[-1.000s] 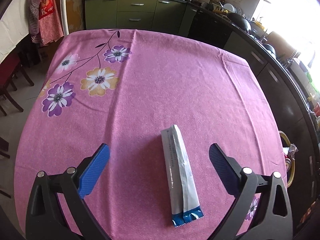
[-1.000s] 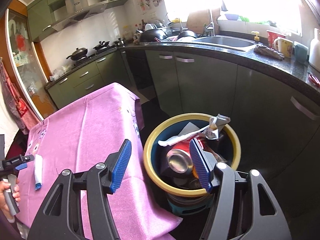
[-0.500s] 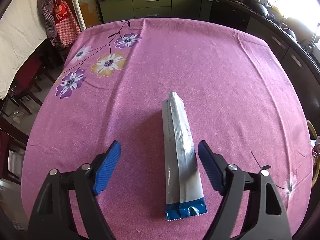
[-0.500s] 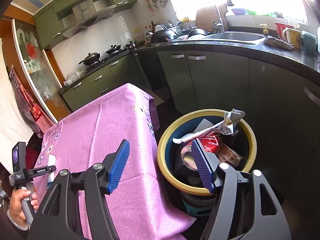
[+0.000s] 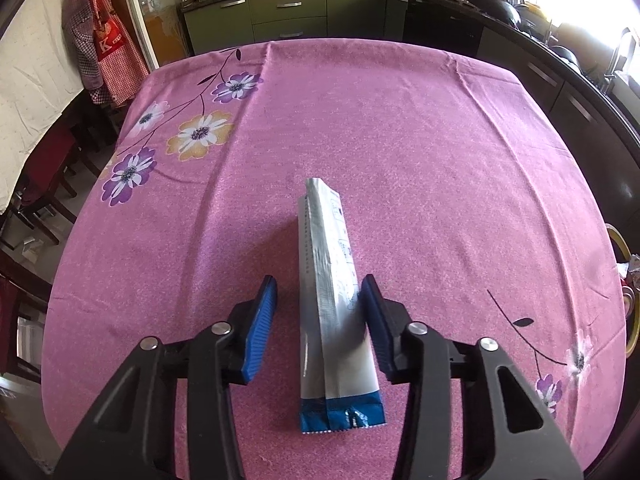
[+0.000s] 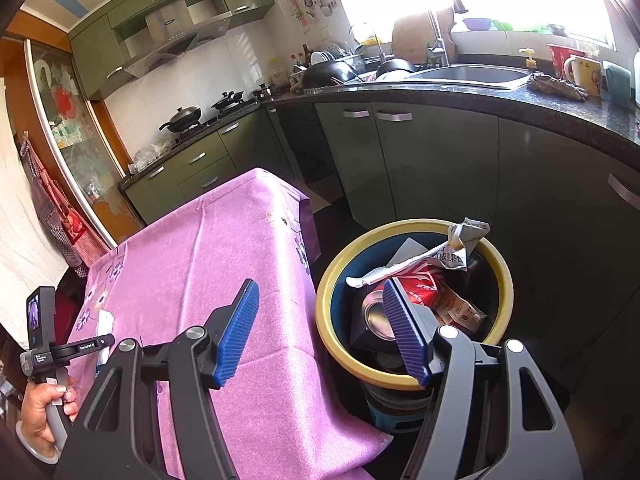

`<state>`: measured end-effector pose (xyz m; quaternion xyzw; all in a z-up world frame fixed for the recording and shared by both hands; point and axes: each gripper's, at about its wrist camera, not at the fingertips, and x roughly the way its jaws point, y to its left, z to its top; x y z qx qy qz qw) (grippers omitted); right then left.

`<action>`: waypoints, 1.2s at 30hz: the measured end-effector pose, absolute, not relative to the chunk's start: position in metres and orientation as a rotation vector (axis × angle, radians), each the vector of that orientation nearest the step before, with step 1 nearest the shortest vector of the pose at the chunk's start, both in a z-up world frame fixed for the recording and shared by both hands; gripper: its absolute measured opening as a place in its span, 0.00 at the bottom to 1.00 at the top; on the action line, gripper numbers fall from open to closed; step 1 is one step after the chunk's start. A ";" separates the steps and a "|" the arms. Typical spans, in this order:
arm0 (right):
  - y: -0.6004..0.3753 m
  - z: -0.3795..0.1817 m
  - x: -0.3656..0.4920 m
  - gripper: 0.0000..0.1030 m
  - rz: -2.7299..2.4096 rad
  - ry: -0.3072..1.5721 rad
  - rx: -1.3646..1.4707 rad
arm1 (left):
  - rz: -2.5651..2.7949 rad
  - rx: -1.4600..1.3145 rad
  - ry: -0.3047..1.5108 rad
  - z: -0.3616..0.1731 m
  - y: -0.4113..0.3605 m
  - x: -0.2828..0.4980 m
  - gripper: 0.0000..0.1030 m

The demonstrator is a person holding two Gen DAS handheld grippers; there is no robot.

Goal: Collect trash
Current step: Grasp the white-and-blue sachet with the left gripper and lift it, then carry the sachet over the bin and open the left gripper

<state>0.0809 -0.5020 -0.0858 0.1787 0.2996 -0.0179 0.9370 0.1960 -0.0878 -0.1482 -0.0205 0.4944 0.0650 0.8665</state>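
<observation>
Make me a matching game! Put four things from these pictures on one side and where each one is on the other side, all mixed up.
Things:
1. silver wrapper
2. shiny can
3. black wok
4. yellow mug

Places:
A. on the stove
B. on the counter beside the sink
C. lying on the pink tablecloth, between the left gripper jaws, which have just been closing
D. inside the yellow-rimmed bin

Pairs: 1-C, 2-D, 3-A, 4-B
</observation>
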 end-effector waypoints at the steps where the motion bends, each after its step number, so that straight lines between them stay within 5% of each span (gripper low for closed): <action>1: -0.502 -0.086 0.080 0.62 -0.037 0.611 0.366 | 0.128 -0.044 1.035 -0.148 -0.089 0.196 0.32; 7: -0.502 -0.085 0.078 0.62 -0.043 0.608 0.368 | 0.093 -0.051 1.027 -0.147 -0.088 0.190 0.24; 20: -0.506 -0.087 0.076 0.63 -0.058 0.620 0.365 | -0.086 -0.046 0.951 -0.095 -0.109 0.152 0.23; 36: -0.558 -0.086 0.024 0.64 -0.224 0.599 0.373 | -0.668 0.145 0.867 -0.033 -0.300 0.151 0.23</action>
